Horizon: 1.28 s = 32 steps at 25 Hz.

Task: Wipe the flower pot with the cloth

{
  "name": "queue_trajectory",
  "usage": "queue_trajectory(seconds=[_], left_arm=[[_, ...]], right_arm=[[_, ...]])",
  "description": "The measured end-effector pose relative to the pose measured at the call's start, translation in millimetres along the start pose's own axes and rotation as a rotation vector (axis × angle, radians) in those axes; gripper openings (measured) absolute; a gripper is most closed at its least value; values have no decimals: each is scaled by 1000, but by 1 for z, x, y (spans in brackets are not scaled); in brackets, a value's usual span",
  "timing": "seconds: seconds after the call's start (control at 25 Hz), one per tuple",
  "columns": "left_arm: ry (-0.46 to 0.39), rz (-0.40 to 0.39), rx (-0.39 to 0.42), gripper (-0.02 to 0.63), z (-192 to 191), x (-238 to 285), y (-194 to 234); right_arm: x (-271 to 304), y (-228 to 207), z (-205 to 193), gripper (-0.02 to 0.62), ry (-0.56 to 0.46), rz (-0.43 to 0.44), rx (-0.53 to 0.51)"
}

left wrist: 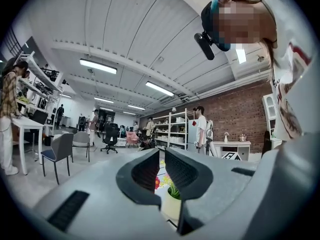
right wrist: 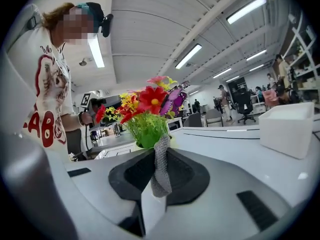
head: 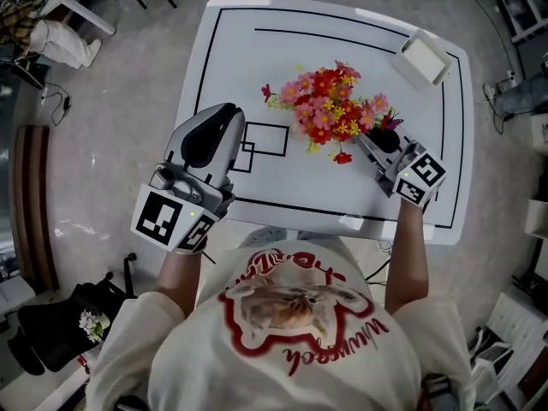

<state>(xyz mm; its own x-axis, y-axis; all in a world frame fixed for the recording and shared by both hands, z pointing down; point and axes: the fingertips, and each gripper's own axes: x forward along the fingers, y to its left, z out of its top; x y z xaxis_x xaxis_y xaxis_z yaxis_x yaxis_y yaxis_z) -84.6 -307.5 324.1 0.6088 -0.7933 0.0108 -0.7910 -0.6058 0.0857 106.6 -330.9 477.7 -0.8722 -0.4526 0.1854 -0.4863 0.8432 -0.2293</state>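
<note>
A bunch of red, pink and yellow flowers (head: 330,101) stands mid-table and hides its pot from the head view. In the right gripper view the white pot (right wrist: 152,206) sits right in front of the jaws, under green leaves and flowers (right wrist: 145,109). My right gripper (right wrist: 160,151) is shut on a strip of grey knitted cloth (right wrist: 161,171) that hangs against the pot. It is at the flowers' right side (head: 377,144). My left gripper (head: 229,114) hovers left of the flowers. Its jaws (left wrist: 161,159) stand slightly apart with nothing between them, and the pot (left wrist: 172,204) shows through the gap.
The white table (head: 231,50) has black lines and small rectangles drawn on it. A white box (head: 424,58) stands at its far right corner, also in the right gripper view (right wrist: 285,126). Chairs, shelves and people fill the room beyond.
</note>
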Motion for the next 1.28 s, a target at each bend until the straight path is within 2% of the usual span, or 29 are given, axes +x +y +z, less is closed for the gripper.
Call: queue_trajectory(seconds=[0.2,0.56,1.28], left_arm=[[-16,-50,13,38,6,-8,-3],[-17,-93,22,38,7,-29,-2],[-24,-169,20,38,1,-51,-16]], right_arm=[[-4,8,-1,54,-13,-83,-7],[-4,24,-4,55,-62,-206,16],[28,67,-11,55,-51,-228,-14]])
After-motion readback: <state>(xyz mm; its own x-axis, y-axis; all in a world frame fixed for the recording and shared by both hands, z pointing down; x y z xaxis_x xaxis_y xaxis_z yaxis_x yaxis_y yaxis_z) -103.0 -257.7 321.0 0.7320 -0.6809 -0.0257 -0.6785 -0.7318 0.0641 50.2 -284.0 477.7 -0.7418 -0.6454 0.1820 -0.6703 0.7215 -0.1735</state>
